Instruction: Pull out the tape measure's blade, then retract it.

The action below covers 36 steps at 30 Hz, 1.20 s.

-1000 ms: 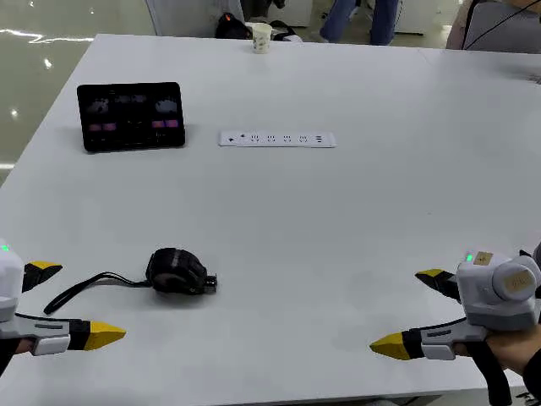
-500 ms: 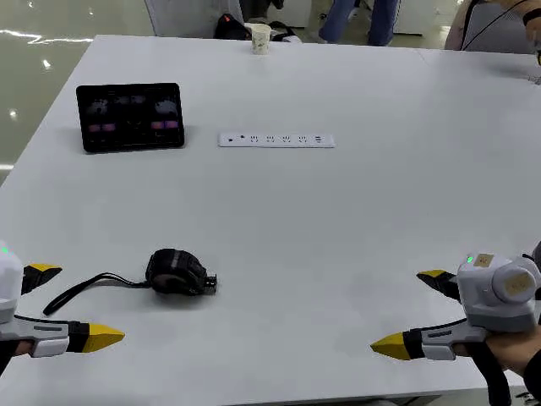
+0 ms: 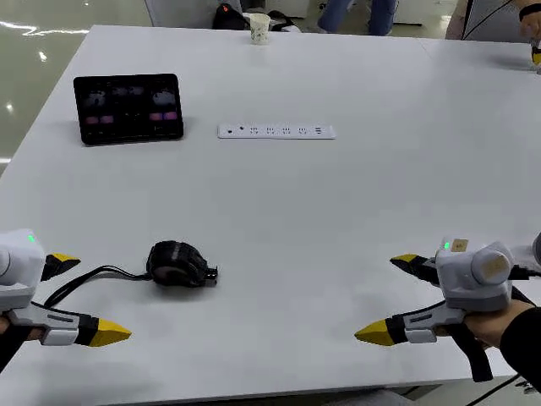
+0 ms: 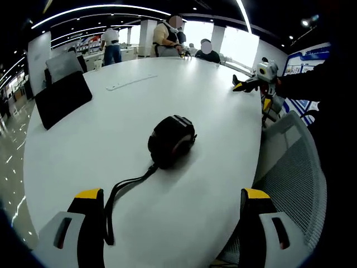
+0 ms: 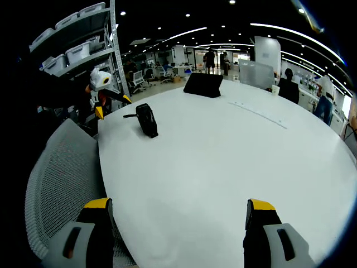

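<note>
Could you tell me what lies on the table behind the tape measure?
Beyond the tape measure lie a white power strip, a dark tablet and a paper cup. The table directly behind its case is hidden.

This is a large open-plan office or lab hall. A broad white bench (image 3: 355,220) carries a white power strip (image 3: 276,131), a dark tablet (image 3: 128,110) propped upright, and a paper cup (image 3: 260,29) at its far edge. The floor (image 3: 25,89) at the upper left of the head view is glossy and mirrors the lights. At the upper left of the right gripper view stands metal shelving (image 5: 72,34) with plastic storage bins (image 5: 78,53). Beyond it are desks and chairs under a dark ceiling dotted with spotlights. A strip light (image 4: 242,14) runs overhead. A grey mesh office chair (image 5: 56,184) stands at the bench edge. People (image 4: 167,42) are at the far side.
</note>
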Each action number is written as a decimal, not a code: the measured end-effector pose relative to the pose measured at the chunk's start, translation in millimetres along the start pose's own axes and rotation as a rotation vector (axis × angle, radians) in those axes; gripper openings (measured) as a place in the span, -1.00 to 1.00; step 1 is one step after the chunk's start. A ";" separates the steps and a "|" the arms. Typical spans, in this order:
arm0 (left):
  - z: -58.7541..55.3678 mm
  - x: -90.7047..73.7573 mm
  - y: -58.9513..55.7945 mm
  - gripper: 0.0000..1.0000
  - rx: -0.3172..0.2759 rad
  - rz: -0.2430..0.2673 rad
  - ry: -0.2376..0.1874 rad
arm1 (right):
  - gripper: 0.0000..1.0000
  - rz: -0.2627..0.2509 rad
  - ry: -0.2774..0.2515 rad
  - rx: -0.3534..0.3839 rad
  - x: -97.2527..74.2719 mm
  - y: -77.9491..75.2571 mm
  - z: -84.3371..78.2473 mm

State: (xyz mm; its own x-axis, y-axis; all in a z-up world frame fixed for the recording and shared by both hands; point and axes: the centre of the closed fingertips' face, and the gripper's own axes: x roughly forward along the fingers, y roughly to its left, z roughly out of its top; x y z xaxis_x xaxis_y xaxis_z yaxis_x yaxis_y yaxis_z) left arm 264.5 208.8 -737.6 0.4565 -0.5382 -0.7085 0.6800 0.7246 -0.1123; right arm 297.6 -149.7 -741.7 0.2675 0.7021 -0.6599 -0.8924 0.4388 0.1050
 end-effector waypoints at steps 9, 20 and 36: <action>3.0 9.7 12.7 0.98 0.110 0.008 0.106 | 0.98 0.028 0.021 -0.043 16.1 -5.0 13.7; 20.3 26.9 19.4 0.98 0.195 -0.023 0.143 | 0.98 0.083 0.069 -0.105 44.2 -2.9 21.9; 39.0 61.0 9.4 0.84 0.366 -0.101 0.229 | 0.98 0.112 0.068 -0.163 87.1 3.4 55.6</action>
State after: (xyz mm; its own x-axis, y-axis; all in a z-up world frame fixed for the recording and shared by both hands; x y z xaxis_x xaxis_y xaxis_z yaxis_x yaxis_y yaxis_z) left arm 321.1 166.0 -754.6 0.2660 -0.4592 -0.8476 0.8919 0.4509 0.0356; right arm 338.1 -55.9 -757.5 0.1425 0.6995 -0.7003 -0.9637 0.2596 0.0631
